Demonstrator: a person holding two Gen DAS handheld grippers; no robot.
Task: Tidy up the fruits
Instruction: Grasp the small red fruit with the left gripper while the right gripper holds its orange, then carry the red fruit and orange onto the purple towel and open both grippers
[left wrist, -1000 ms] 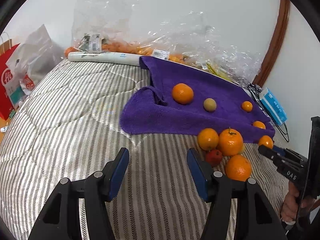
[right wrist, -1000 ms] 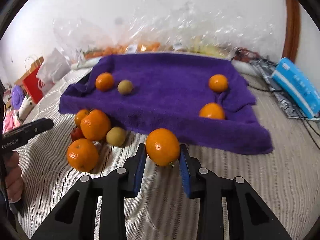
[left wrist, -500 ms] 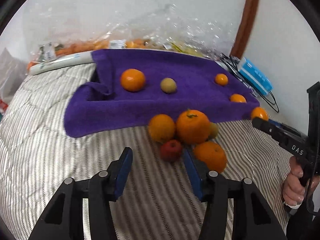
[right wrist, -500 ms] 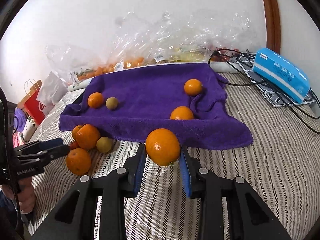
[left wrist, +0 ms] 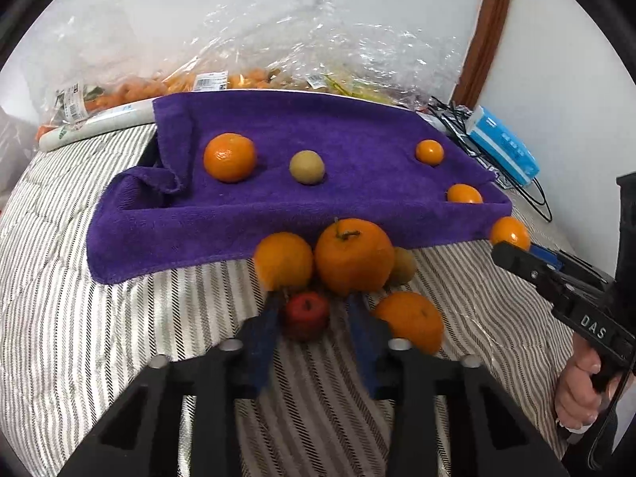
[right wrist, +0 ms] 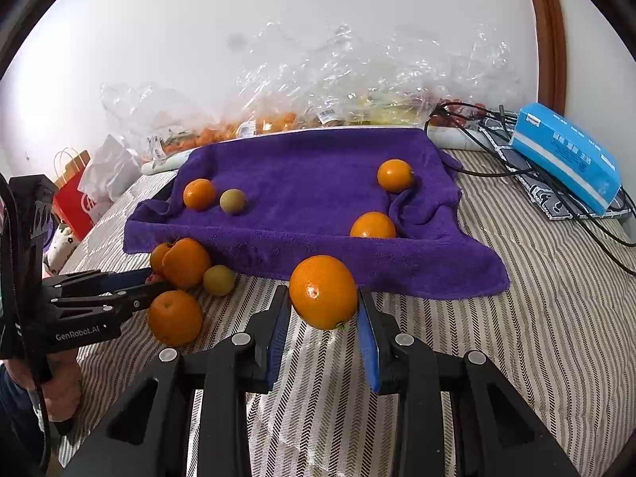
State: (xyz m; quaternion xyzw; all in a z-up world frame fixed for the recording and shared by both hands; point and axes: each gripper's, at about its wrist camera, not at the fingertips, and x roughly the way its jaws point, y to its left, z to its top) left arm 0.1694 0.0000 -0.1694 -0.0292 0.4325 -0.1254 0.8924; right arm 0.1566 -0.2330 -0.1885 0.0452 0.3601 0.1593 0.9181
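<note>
A purple towel (left wrist: 349,135) (right wrist: 318,183) lies on the striped bed with several oranges and a small green-brown fruit (left wrist: 306,167) on it. In front of its near edge sits a cluster of oranges (left wrist: 353,261), a green-brown fruit and a small red fruit (left wrist: 306,315). My left gripper (left wrist: 314,314) is open, its blue fingers on either side of the red fruit. It also shows in the right wrist view (right wrist: 155,280). My right gripper (right wrist: 322,302) is shut on an orange (right wrist: 322,292) and holds it above the bed, just in front of the towel.
Clear plastic bags of fruit (left wrist: 246,75) lie along the wall behind the towel. A blue box (right wrist: 564,157) and black cables (right wrist: 497,167) sit at the right. A red paper bag (right wrist: 75,198) stands at the left edge of the bed.
My left gripper has swung right and moved forward to the fruit cluster, so the red fruit now sits between its fingers. My right gripper has drawn back a little, still holding the orange.
</note>
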